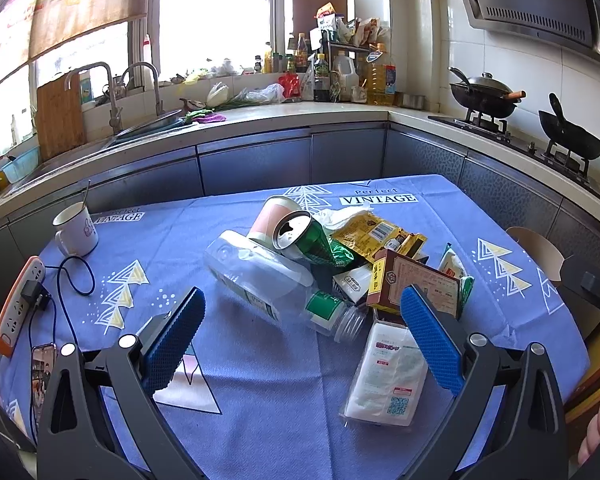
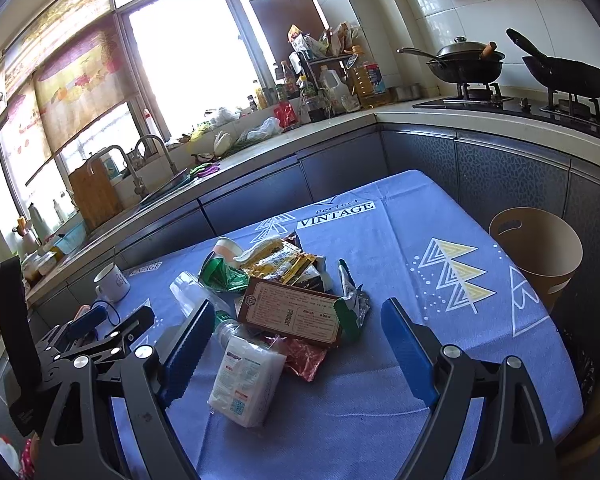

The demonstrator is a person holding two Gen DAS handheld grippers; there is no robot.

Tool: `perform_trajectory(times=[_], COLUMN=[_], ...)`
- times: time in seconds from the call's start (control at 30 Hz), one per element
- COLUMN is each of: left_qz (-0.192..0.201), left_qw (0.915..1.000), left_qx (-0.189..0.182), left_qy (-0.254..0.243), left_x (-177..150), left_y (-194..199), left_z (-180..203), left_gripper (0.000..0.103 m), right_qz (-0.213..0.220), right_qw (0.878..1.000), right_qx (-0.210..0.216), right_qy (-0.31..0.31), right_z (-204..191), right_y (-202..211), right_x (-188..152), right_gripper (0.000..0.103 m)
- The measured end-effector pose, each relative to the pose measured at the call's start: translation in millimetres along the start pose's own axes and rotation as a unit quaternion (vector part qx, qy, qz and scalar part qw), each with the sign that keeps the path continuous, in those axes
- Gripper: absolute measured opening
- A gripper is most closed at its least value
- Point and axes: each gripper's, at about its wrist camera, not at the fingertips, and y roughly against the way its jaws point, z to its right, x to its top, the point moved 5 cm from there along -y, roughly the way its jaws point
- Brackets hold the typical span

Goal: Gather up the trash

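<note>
1. Both my tools, left tool (image 1: 300, 336) and right tool (image 2: 300, 344), stand wide, holding nothing.
2. Trash heaped mid-table (image 2: 380, 420); bin (image 2: 536, 256) beyond the table's edge.
3. White packet (image 2: 246, 384) nearest: likely light, soft, slippery film; pinch across its narrow sides.
4. Clear bottle (image 1: 268, 280) probably crushes; take its neck.

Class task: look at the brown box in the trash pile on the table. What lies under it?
The brown box rests tilted on the pile. A red wrapper and a clear bottle's neck poke out beneath its near edge; the white packet lies just in front. Anything deeper under it is covered.
</note>
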Motion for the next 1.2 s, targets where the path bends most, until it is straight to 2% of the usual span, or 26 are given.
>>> perform_trajectory(times=[0.33,0.6,0.77,0.97,1.2], left_qz=[-0.013,-0.049,-0.073,-0.107,-0.138], left_qw=[0.9999,0.9984,0.9967,0.9917,0.9864], left_qx=[0.003,-0.021,-0.035,-0.066,-0.062], left_qy=[0.0,0.017,0.004,-0.028,-0.065], left_x=[-6.6,-23.7,-40.2,-59.9,-81.3], left_y=[-6.6,-20.6,-29.3,-46.0,-72.1], left_z=[-2.1,-13.5,0.7,35.1,59.1], left_gripper=[0.097,0.097,0.097,0.097,0.097], right_qz=[-0.002,-0.015,-0.033,-0.035,-0.045], right_qw=[1.0,1.0,0.999,0.999,0.998], right_qx=[-0.002,-0.006,-0.004,-0.004,-0.009], right_qy=[-0.002,-0.01,-0.018,-0.026,-0.037], right_z=[3.9,17.0,22.7,27.4,37.5], right_y=[-2.7,-11.2,-19.8,-21.0,-26.8], right_x=[-4.9,-17.6,-24.8,-25.0,-26.5], right_gripper=[0.084,0.08,0.077,0.077,0.077])
